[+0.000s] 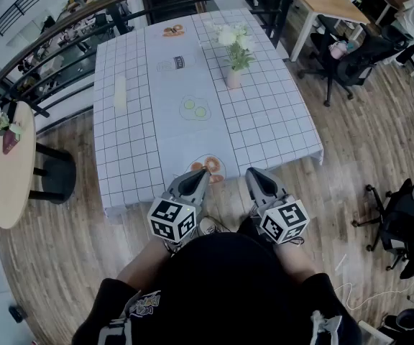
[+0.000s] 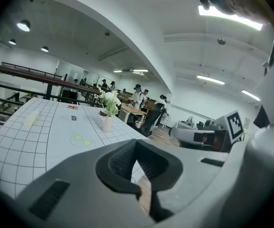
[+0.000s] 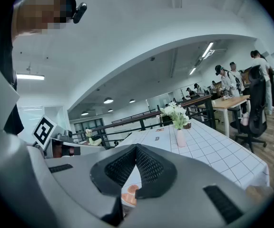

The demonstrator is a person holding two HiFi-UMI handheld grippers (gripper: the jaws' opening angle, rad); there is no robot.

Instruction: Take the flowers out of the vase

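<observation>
No brand or wording readable anywhere I look. The one candidate is a small dark label (image 1: 180,62) printed on the plain middle strip of the desk (image 1: 272,131), too small to read. That strip also carries printed pictures: orange rounds (image 1: 208,167) at the near edge, two green circles (image 1: 195,108) mid-way, and more orange (image 1: 172,29) at the far end. The marker cubes show only black-and-white square patterns. The desk is covered by a white cloth (image 1: 124,157) with a thin dark grid, hanging over the near edge. The flowers (image 1: 234,40), white with green leaves, stand upright in the pale vase (image 1: 233,77) on the far right part of the desk, well apart from both grippers. Left gripper (image 1: 198,174): fingers (image 2: 122,163) pressed together, holding nothing, tip over the near desk edge. Right gripper (image 1: 254,174): fingers (image 3: 149,167) likewise together and empty, just beside the left. The room has a wood plank floor (image 1: 358,157) and a black railing (image 1: 63,45) curving behind the desk. At left is a small round desk (image 1: 9,167) with its own flowers. Office chairs (image 1: 347,56) and distant people are at right.
</observation>
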